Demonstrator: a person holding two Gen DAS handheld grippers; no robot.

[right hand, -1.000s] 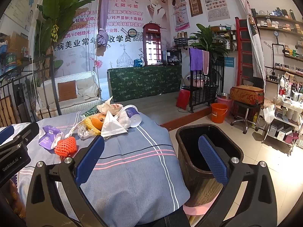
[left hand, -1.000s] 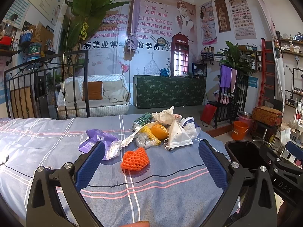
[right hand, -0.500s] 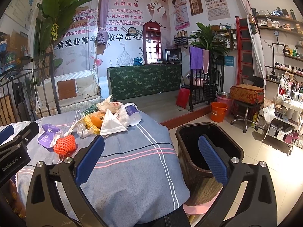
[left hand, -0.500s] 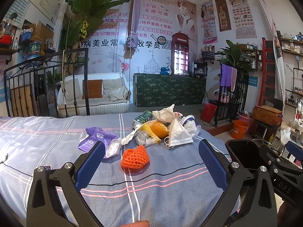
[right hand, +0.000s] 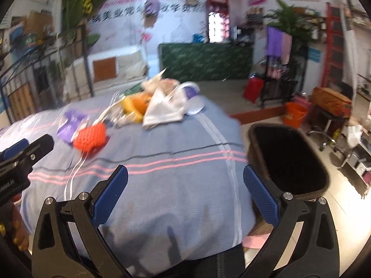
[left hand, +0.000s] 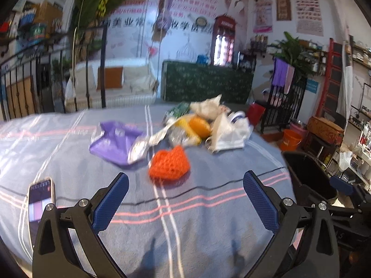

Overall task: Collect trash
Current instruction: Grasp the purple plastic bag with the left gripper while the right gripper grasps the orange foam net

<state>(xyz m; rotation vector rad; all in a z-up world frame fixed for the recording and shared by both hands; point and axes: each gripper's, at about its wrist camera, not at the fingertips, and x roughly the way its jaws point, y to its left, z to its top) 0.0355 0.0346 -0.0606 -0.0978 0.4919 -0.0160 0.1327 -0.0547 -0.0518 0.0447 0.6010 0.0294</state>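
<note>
A heap of trash lies on the blue striped bed cover (left hand: pixel 208 208): an orange foam net (left hand: pixel 169 163) nearest, a purple wrapper (left hand: pixel 113 142), an orange fruit (left hand: pixel 199 127), a white face mask (left hand: pixel 228 134) and a crumpled paper (left hand: pixel 206 108). My left gripper (left hand: pixel 185 194) is open just short of the orange net, nothing between its fingers. My right gripper (right hand: pixel 185 192) is open over the cover's right part, empty. The black bin (right hand: pixel 289 159) stands on the floor right of the bed. The net (right hand: pixel 90 135), mask (right hand: pixel 164 111) and a paper cup (right hand: pixel 192 99) show in the right wrist view.
A phone (left hand: pixel 40 198) lies on the cover left of my left gripper. The left gripper's body (right hand: pixel 20 159) shows at the left edge of the right wrist view. An orange bucket (right hand: pixel 295 114), a stool and shelves stand on the floor to the right.
Both grippers have moved forward and tilted down toward the bed; the trash and the bin look closer and the views are blurred. A phone has come into the left wrist view.
</note>
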